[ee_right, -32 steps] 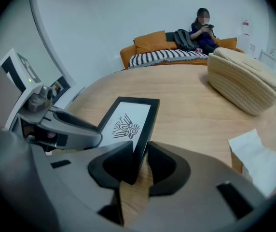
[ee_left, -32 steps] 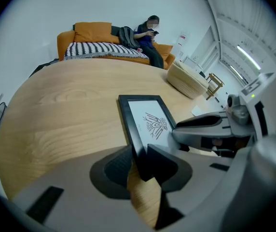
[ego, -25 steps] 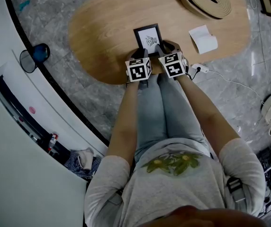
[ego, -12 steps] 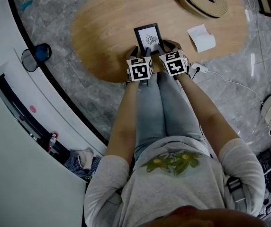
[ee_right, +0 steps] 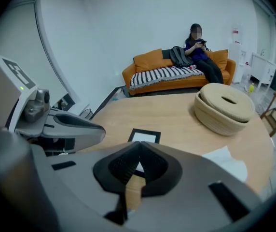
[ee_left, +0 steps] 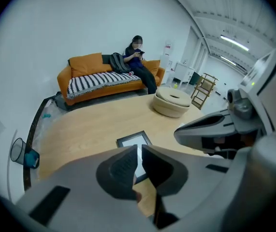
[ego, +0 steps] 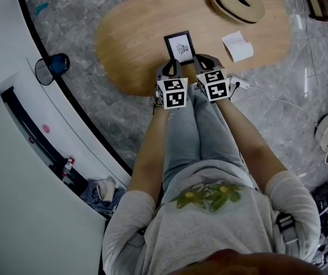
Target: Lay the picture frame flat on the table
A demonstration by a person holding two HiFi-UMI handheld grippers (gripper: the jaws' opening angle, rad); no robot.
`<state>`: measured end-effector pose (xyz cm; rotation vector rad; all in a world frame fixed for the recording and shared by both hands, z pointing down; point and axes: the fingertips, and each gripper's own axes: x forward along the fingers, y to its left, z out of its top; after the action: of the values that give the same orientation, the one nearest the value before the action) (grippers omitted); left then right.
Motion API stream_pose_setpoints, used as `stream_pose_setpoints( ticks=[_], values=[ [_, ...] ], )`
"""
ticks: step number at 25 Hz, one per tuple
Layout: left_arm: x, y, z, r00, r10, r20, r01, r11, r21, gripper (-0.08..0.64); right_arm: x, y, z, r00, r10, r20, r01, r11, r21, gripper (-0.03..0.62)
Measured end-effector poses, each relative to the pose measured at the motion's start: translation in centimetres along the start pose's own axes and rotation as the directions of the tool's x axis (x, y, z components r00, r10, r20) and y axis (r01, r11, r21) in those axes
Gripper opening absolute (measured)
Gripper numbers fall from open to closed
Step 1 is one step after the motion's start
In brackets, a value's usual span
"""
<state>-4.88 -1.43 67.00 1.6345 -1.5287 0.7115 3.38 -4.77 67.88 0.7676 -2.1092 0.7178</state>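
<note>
The picture frame (ego: 179, 48), black-rimmed and rectangular, is seen flat on the oval wooden table (ego: 131, 36) with bare wood around it, both empty claws having just been closing: left gripper (ee_left: 139, 150) to a slit, right gripper (ee_right: 138, 146) pressed together.

Left gripper (ee_left: 139, 147) has just narrowed to an empty slit; right gripper (ee_right: 140, 144) shut.

The drawing in the picture frame (ego: 179, 46) is too small to tell; the wooden rack (ego: 326, 4) runs off the edge

soft even indoor light, ceiling strip lights (ee_left: 234, 39) bright, fisheye bending, dark corners, foreground slightly blurred
</note>
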Motion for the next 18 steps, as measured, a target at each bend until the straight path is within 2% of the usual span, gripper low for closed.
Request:
stream_pose_setpoints(
  ticks=[5, 18],
  values=[
    [-2.8, -1.2, 1.8, 0.999, -0.041, 0.012, 0.041, 0.999, -0.009, 0.017, -2.8, 0.8, 1.9, 0.999, 0.010, 0.045, -0.010, 1.000, -0.017, 0.009],
    [-7.5, -3.0, 3.9, 0.996, -0.079, 0.046, 0.078, 0.997, 0.018, 0.017, -7.7, 2.9, 4.6, 0.997, 0.075, 0.033, -0.073, 0.996, -0.054, 0.008]
  ],
)
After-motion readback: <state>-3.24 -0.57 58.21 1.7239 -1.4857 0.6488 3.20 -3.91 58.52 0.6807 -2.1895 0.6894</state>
